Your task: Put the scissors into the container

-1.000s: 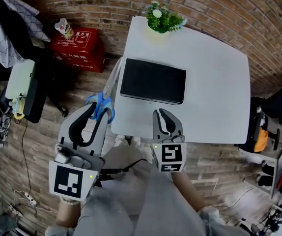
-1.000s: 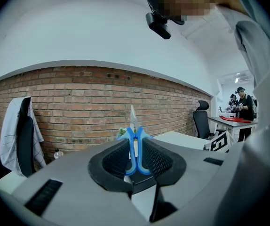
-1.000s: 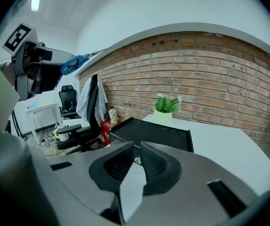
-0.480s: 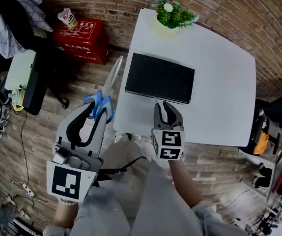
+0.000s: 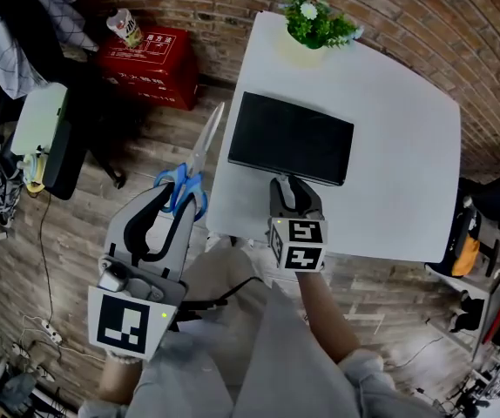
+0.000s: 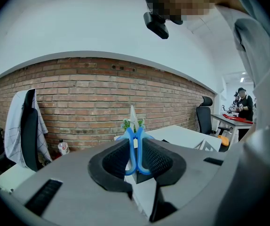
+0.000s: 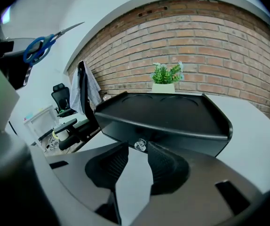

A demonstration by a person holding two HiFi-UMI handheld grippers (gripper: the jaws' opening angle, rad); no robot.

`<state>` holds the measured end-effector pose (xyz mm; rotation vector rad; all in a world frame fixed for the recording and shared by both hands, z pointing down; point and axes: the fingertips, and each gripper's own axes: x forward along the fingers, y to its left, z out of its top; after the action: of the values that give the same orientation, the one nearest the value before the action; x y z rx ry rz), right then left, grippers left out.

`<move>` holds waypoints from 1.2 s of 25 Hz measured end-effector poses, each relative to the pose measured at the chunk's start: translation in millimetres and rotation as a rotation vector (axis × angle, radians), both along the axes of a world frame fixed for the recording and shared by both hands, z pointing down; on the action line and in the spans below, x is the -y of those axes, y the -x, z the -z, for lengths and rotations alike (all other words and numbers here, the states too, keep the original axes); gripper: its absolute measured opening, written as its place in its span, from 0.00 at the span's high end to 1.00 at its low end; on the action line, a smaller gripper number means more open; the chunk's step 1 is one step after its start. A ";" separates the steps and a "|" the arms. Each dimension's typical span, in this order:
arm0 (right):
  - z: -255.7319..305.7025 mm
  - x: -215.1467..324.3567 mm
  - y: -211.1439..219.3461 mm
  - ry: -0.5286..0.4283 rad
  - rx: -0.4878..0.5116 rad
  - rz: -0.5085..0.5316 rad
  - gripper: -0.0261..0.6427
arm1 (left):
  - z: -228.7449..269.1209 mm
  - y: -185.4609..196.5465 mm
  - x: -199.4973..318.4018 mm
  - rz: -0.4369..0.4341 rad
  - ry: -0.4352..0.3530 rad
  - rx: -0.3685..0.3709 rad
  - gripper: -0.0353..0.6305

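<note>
Facing a knob (image 7: 138, 145) visible only in its view, right gripper's (image 7: 137, 150) fingers (image 7: 167, 166) stand apart; left gripper's (image 6: 136, 144) clamp scissors (image 6: 131, 150).

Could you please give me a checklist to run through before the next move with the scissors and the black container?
1. Blue-handled metal scissors clamped in the left hand-held gripper: ok.
2. Right hand-held gripper jaws apart: ok.
3. Small shiny knob lined up at the gap between those jaws: ok, not gripped.
4. Black rectangular container open for the scissors: not ok, shut.
5. Scissors above the container: not ok, they hang beyond the white table's left edge.
</note>
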<state>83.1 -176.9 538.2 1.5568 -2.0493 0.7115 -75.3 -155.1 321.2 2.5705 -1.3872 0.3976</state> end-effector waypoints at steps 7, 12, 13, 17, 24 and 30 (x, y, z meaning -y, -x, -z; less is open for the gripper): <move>-6.7 4.7 -5.1 0.024 0.032 -0.076 0.82 | -2.4 0.7 0.3 0.002 0.008 -0.004 0.79; -6.6 5.2 -3.0 0.024 0.019 -0.064 0.83 | -3.5 1.7 0.4 -0.004 0.009 -0.006 0.79; -6.6 5.2 -2.7 0.024 0.019 -0.064 0.83 | -3.5 1.4 0.1 -0.006 0.008 -0.006 0.79; -6.1 5.3 -0.3 0.028 0.022 -0.068 0.83 | -3.6 1.8 -1.0 -0.014 0.009 -0.008 0.79; -8.4 1.9 5.1 0.043 0.025 -0.070 0.83 | -6.1 2.2 -1.0 -0.028 0.017 -0.017 0.79; -8.5 -14.0 13.7 0.059 0.022 -0.055 0.83 | -7.0 2.2 -6.6 -0.048 0.017 -0.024 0.79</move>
<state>69.5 -162.9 546.7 1.5841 -1.9893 0.8058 -77.5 -148.5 328.2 2.5907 -1.3102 0.3832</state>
